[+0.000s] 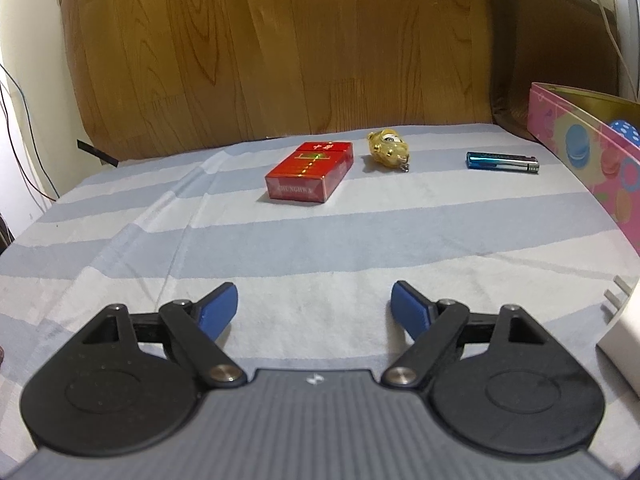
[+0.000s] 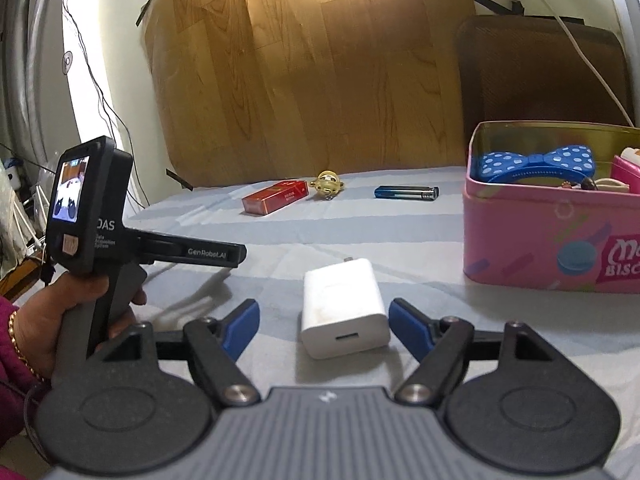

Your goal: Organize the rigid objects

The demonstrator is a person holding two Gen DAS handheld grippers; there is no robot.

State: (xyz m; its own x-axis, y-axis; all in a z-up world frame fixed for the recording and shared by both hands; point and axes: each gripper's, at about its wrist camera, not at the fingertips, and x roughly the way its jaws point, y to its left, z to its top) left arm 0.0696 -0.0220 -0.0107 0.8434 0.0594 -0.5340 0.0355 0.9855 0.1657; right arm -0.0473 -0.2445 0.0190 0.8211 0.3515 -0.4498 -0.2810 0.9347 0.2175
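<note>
A white charger block (image 2: 342,312) lies on the striped cloth between the blue pads of my right gripper (image 2: 325,322); the pads stand clear of its sides, so the gripper is open. Its edge shows at the right in the left wrist view as the charger (image 1: 618,344). My left gripper (image 1: 315,306) is open over bare cloth, with nothing between its fingers. Farther back lie a red cigarette pack (image 1: 310,176) (image 2: 276,197), a gold trinket (image 1: 389,150) (image 2: 328,184) and a blue lighter (image 1: 502,161) (image 2: 406,192). A pink biscuit tin (image 2: 548,240) (image 1: 588,152) stands at the right.
The tin holds a blue polka-dot bow (image 2: 536,162) and other small items. A person's hand (image 2: 52,312) grips the left device (image 2: 92,216) at the left. A wooden board (image 1: 280,48) and a brown cushion (image 2: 536,68) back the striped cloth (image 1: 280,248).
</note>
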